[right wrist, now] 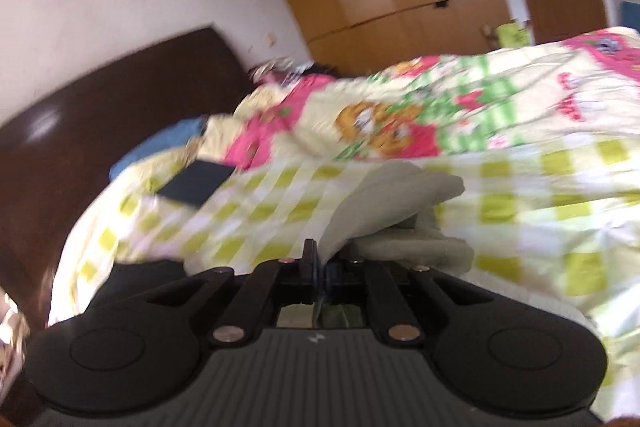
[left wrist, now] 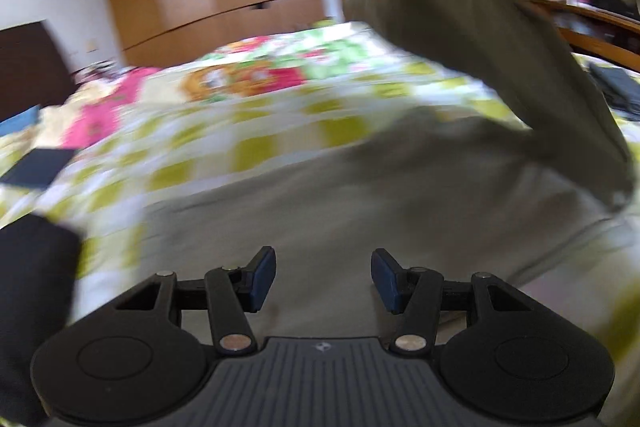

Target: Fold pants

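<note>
Your left claw [left wrist: 323, 279] hangs apart, empty, over the pants [left wrist: 360, 195] on the bed [left wrist: 248, 131]; only your right wrist view shows the right claw [right wrist: 318, 263] clamped on their fabric.

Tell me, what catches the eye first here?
The bright bedspread, checked yellow-green with pink cartoon prints, fills both views. Grey-green pants lie across it, one leg pulled up into the air by the right gripper, shut on the cloth. The left gripper hovers open above them.

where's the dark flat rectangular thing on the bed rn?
The dark flat rectangle lies on the green-checked quilt, left of centre in the right wrist view, beside the brown headboard.
</note>
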Demonstrator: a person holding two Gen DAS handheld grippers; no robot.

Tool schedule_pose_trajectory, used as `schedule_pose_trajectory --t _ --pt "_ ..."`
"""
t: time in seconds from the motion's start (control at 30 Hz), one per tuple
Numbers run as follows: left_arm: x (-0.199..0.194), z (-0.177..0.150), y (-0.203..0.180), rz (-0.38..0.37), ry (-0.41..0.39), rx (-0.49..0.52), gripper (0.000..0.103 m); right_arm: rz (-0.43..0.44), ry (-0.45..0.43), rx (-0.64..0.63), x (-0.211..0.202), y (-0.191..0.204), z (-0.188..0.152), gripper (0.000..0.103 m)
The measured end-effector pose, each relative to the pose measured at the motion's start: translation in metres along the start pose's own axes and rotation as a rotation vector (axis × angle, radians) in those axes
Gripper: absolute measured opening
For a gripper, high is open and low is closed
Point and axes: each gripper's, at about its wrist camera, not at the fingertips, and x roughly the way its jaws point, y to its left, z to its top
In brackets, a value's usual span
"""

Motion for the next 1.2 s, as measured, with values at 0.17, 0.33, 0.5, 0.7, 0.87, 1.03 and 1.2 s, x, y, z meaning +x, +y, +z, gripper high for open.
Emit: schedule_pose_trajectory --t 0.17,0.33,0.5,0.7,0.87,1.03,1.2 --pt "0.004 -0.031 0.057 0.035 0.076 -0.181 0.066 -0.015 0.183 -0.206 0.074 0.077 -0.054 0.005" --pt "0.004 -0.034 0.063 0.004 0.067 -0.209 0.067 -0.093 0.148 -0.543 0.070 0.118 -0.076 0.005" --pt "-0.001 -0.035 0.069 -0.028 0.051 -0.264 0.067 -0.088 0.159 -0.732 0.075 0.133 -0.087 0.006" --pt "-0.009 -0.038 0.081 -0.029 0.046 -0.317 0.067 -0.058 0.180 -0.854 0.079 0.146 -0.103 0.008" --pt "-0.025 -0.040 0.083 -0.031 0.030 -0.312 0.067 -0.016 0.176 -0.903 0.077 0.149 -0.105 0.008" --pt "-0.038 -0.043 0.081 -0.019 0.043 -0.289 0.067 0.031 0.190 -0.970 0.074 0.153 -0.113 0.009" --pt "-0.048 -0.049 0.079 -0.009 0.070 -0.234 0.068 0.074 0.250 -1.065 0.067 0.152 -0.128 0.007"
